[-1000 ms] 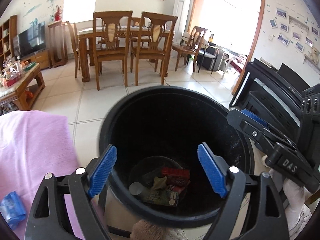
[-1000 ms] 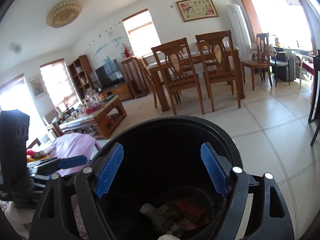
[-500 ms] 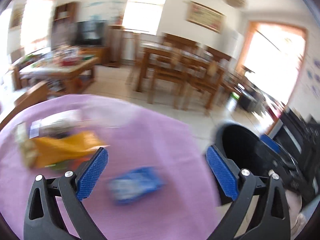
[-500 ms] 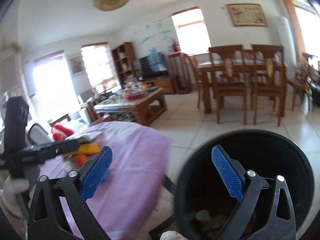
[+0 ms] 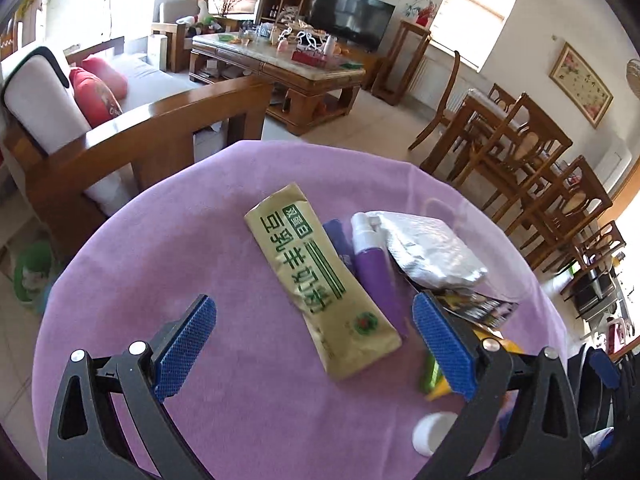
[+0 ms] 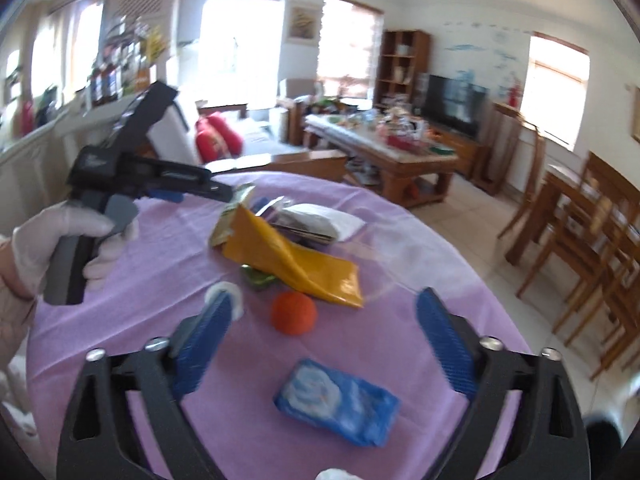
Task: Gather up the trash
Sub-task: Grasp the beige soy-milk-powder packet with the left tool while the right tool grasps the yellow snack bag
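Flat pale-yellow foil sachet (image 5: 322, 280): large dark-green Chinese characters along its length, seen upside down, reading about 豆乳羊奶粉; a small green box with white characters at one end; a round green-and-red emblem at the other.
Glossy black printed packet (image 5: 478, 308): small print, too small to read.
Blue-and-white soft plastic pack (image 6: 338, 402): blurred, unreadable.
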